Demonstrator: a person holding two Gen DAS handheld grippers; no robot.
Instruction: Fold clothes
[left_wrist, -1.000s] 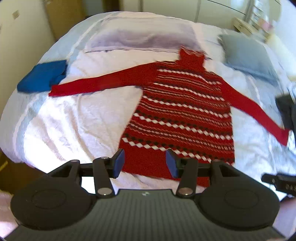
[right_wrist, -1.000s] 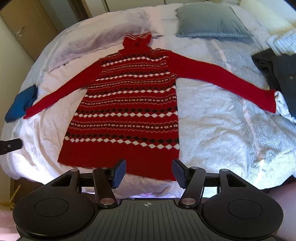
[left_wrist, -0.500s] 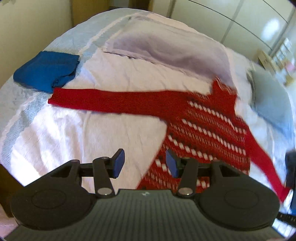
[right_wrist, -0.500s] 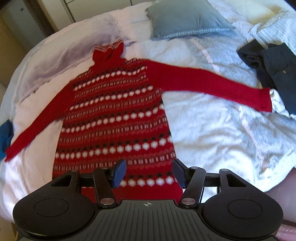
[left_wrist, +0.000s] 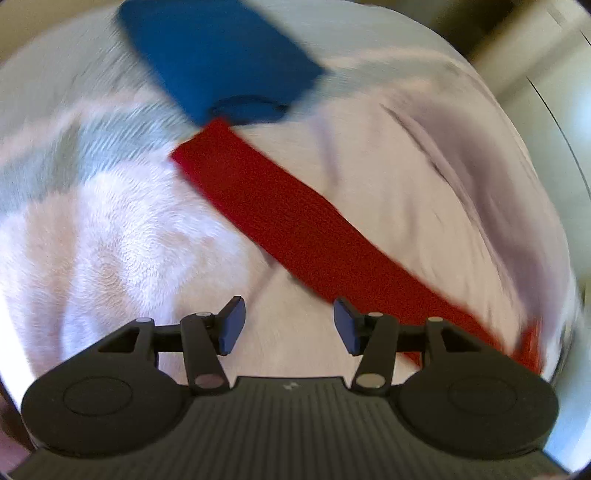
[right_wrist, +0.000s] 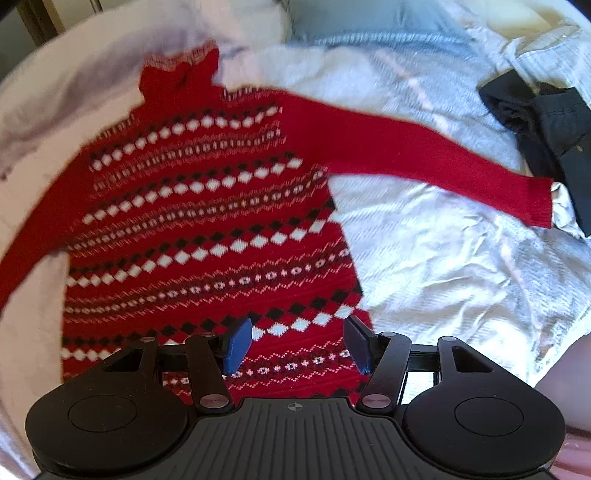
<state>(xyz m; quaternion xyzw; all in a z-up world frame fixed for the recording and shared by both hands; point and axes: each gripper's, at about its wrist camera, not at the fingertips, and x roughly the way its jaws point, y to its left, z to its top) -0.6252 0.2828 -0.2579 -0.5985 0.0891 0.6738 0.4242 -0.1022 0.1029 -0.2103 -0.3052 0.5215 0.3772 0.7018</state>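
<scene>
A red sweater (right_wrist: 207, 221) with white and black diamond bands lies flat on the bed, collar at the far side and both sleeves spread out. Its right sleeve (right_wrist: 424, 151) reaches toward a dark garment. My right gripper (right_wrist: 297, 341) hovers open over the sweater's lower right part, nothing between its fingers. In the left wrist view the left sleeve (left_wrist: 295, 229) runs diagonally from its cuff (left_wrist: 192, 147) down to the right. My left gripper (left_wrist: 288, 325) is open just above the bed, close to the sleeve's middle, holding nothing.
A folded blue garment (left_wrist: 218, 62) lies just beyond the left cuff. A dark garment (right_wrist: 546, 122) sits by the right cuff. A grey-blue pillow (right_wrist: 369, 18) rests past the collar. White bedding (right_wrist: 443, 258) covers the bed.
Both grippers have moved forward over the bed. The left one swung left toward the left sleeve and its cuff; the right one came in low over the sweater's hem. Both stayed open.
</scene>
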